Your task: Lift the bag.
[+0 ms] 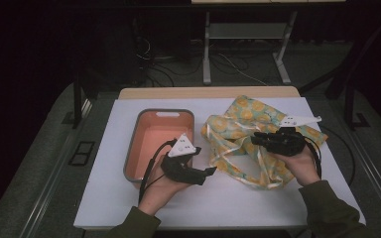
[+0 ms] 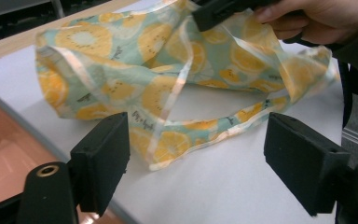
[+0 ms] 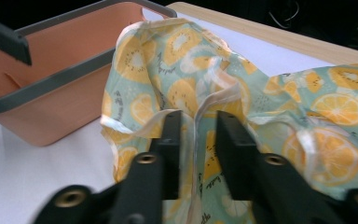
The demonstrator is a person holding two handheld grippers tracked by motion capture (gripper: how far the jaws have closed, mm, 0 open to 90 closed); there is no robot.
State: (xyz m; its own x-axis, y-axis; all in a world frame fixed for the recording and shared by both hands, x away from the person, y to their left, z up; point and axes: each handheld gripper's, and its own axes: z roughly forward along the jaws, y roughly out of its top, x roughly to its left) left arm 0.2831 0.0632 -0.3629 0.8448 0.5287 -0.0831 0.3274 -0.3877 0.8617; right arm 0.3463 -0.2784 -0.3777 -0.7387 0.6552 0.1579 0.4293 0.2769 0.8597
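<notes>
my right gripper (image 1: 258,140), jaws slightly apart around a hem, sits on the crumpled teal-and-yellow citrus-print fabric bag (image 1: 238,134). my left gripper (image 1: 209,171), jaws wide and empty, is just left of it, beside the pink plastic bin (image 1: 135,144).

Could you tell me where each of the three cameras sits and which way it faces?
High view: above the person's side, looking forward and down on the table; forearms, left claw, right claw.
Left gripper view: rides the left claw, facing the fruit-print bag; the other hand beyond.
Right gripper view: rides the right claw, astride a bag fold, facing the pink tub.
All three share the bag.
</notes>
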